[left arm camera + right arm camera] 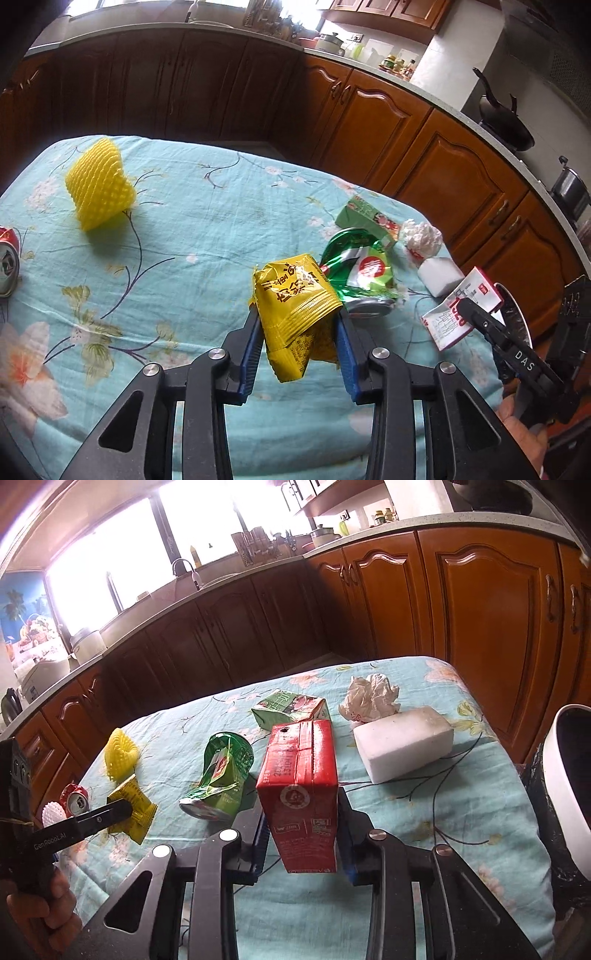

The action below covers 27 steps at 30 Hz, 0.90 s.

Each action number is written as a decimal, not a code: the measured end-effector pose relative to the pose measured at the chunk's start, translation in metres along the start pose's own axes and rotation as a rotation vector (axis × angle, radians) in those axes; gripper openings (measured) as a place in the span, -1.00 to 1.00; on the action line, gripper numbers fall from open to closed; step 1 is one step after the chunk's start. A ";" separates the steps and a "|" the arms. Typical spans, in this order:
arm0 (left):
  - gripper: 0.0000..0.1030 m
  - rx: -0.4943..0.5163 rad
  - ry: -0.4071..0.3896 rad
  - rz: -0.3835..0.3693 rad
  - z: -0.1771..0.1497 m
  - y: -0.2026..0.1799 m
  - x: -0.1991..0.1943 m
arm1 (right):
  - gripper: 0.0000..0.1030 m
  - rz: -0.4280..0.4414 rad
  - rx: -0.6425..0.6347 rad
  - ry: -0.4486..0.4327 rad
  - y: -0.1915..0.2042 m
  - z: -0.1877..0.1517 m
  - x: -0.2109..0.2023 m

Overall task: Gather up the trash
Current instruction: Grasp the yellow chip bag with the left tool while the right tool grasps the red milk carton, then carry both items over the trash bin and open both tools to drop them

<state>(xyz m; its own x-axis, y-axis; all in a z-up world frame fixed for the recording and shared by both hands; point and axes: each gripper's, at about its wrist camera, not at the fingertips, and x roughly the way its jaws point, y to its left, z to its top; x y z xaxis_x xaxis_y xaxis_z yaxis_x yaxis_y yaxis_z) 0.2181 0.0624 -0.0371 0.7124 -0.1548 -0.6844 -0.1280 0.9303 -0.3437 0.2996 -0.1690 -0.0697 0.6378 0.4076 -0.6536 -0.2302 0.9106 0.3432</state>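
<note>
My left gripper (297, 325) is shut on a yellow snack wrapper (295, 295) and holds it above the blue floral tablecloth (207, 229). My right gripper (301, 808) is shut on a red drink carton (299, 775), also held above the cloth. In the left wrist view the carton (458, 310) shows at the right with the right gripper. In the right wrist view the wrapper (133, 806) shows at the left in the left gripper. A crushed green can (358, 273) (221, 771) lies between them on the cloth.
On the cloth lie a yellow foam net (99, 184) (120, 753), a crushed red can (7, 258) (75, 799), a green carton (365, 218) (291, 709), crumpled white paper (421, 236) (369, 696) and a white foam block (439, 275) (402, 744). A white-rimmed bin (565, 786) stands at the right. Wooden cabinets (406, 122) lie beyond.
</note>
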 end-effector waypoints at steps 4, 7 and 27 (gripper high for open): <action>-0.31 0.055 -0.007 -0.047 -0.004 -0.021 -0.013 | -0.38 0.000 0.019 -0.018 -0.011 -0.004 -0.022; -0.31 0.088 0.001 -0.079 -0.007 -0.037 -0.015 | -0.38 -0.012 0.044 -0.039 -0.022 -0.007 -0.040; -0.31 0.312 0.109 -0.238 -0.034 -0.162 0.023 | -0.38 -0.160 0.184 -0.140 -0.110 -0.029 -0.129</action>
<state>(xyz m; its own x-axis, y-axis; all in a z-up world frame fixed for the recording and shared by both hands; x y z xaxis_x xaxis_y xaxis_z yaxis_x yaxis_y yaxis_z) 0.2320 -0.1034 -0.0190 0.6177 -0.3966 -0.6791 0.2587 0.9179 -0.3008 0.2210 -0.3192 -0.0429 0.7533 0.2345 -0.6145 0.0108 0.9298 0.3680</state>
